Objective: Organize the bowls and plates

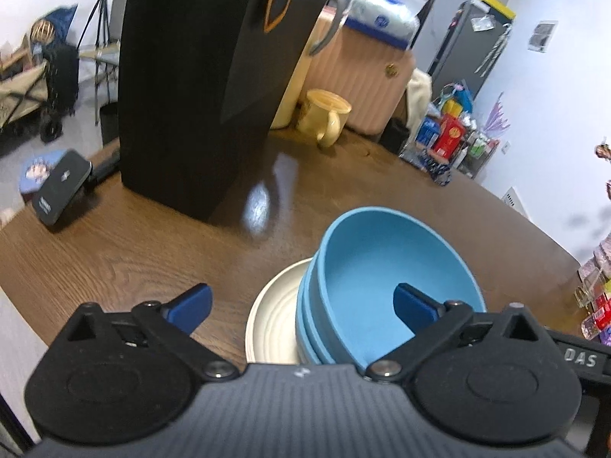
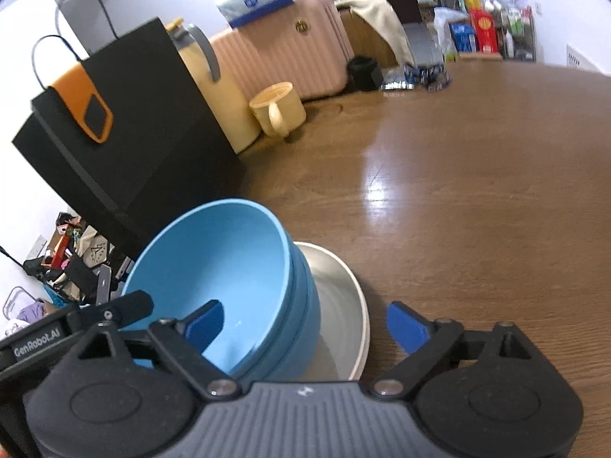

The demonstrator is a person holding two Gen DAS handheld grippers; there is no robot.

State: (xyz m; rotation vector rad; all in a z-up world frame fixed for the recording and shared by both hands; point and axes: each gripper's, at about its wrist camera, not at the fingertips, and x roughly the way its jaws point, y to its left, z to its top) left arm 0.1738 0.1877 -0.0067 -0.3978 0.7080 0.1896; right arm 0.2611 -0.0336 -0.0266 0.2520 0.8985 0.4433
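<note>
A stack of nested blue bowls (image 1: pixel 382 267) (image 2: pixel 229 259) sits on a cream plate (image 1: pixel 275 316) (image 2: pixel 340 297) near the front of the wooden table (image 1: pixel 133 248). My left gripper (image 1: pixel 301 294) is open and straddles the stack's left wall. One blue pad is over the table and the other is inside the top bowl, touching nothing. My right gripper (image 2: pixel 305 307) is open too, astride the stack's right wall. Its left pad is in the bowl and its right pad is past the plate's rim. Neither holds anything.
A tall black paper bag (image 1: pixel 183 87) (image 2: pixel 126 141) stands just behind the stack. Beside it are a cream pitcher (image 2: pixel 206 87) and a yellow mug (image 1: pixel 324 114) (image 2: pixel 278 110). A black flat device (image 1: pixel 61 187) lies at the table's left edge. A pink suitcase (image 2: pixel 290 42) stands beyond.
</note>
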